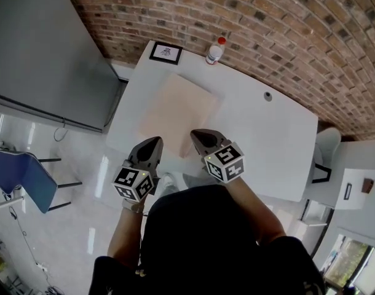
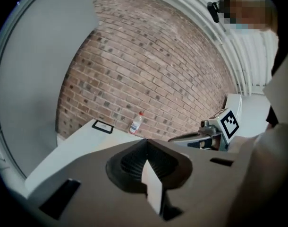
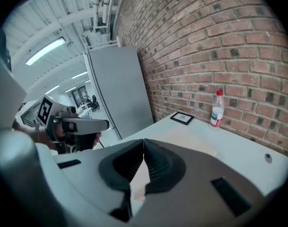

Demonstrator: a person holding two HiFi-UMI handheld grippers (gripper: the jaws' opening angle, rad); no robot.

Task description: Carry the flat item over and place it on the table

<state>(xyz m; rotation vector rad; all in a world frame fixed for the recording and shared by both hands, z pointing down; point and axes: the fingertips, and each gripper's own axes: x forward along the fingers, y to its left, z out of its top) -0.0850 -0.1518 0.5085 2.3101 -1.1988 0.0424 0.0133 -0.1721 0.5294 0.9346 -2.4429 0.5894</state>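
Left hand-held gripper (image 1: 154, 141), right hand-held gripper (image 1: 198, 134) both pinch near edge of pale flat board (image 1: 175, 109); paired grip likely keeps it level over worktop (image 1: 267, 128) left side.

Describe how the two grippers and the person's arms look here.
The left gripper and right gripper are grey wedges that taper to a point, with black ribbed pads inside the jaws. Each carries a white cube printed with black square markers. The person wears a black short-sleeved top.
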